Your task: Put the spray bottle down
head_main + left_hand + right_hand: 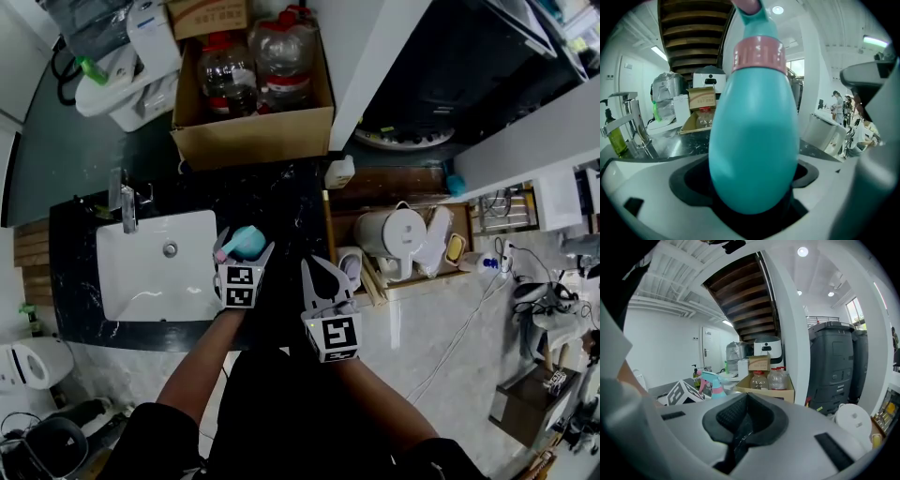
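Placing step, the set-down not yet made. My left claw [245,250] grips the teal, egg-shaped plastic spray bottle with a pink collar [754,140]. Its jaws stand wide, one on each flank of the rounded belly, and the pink nozzle end points up and away from me. In the head view the spray bottle hangs over the black marble desk [286,202], just beside the right rim of the white sink [150,281]. No view shows whether its base touches the stone.

My right claw [746,404] is closed, its ribbed pads together with nothing between them. It hovers near the left one, over the same dark strip of desk, and has no part in this step.

As I judge it, the next move is to lower the left claw until the base rests flat on the desk, clear of the sink's edge. The bottle should be brought upright first, since a rounded body on a narrow base tips easily. Only then should the jaws part and draw straight back, without brushing the belly
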Demonstrator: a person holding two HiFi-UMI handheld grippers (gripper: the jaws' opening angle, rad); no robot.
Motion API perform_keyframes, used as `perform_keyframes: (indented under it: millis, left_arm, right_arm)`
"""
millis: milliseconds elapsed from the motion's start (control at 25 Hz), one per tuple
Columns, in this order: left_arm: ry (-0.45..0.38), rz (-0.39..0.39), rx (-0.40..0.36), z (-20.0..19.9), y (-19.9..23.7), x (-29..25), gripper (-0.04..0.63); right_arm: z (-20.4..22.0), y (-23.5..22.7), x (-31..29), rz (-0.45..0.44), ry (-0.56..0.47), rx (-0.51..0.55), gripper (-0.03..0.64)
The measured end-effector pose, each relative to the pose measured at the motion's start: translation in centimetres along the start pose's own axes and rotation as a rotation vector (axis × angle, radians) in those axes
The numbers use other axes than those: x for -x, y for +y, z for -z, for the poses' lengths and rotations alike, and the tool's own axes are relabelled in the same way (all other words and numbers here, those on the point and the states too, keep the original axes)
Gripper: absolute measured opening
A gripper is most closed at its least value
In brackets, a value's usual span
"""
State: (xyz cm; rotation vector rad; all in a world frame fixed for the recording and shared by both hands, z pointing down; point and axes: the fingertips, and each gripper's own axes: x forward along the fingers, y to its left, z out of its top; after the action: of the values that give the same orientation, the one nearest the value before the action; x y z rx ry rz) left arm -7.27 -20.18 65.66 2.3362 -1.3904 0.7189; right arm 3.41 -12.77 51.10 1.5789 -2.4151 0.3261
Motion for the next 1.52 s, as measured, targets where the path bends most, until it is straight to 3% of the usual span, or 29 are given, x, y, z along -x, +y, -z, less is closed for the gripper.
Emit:
perform_keyframes:
  millis: [240,960,1520]
  left_arm:
    - [-0.007,-0.021,0.010,-0.3,1.0,-0.1,0.456]
    - [0.001,0.007,0.027,-0.1,-1.8,1.2,0.477]
    - [-0.002,-0.008,0.119,0.8,-2.6,3.0,0.514]
  right_arm:
    - [0.3,0.8,0.4,-0.025,0.002,-0.002,0.017]
    - [0.6,0.1,0.7,-0.064,0.014,0.007,0.017]
    - [0.1,0.0,0.3,-0.089,0.004,0.012,0.017]
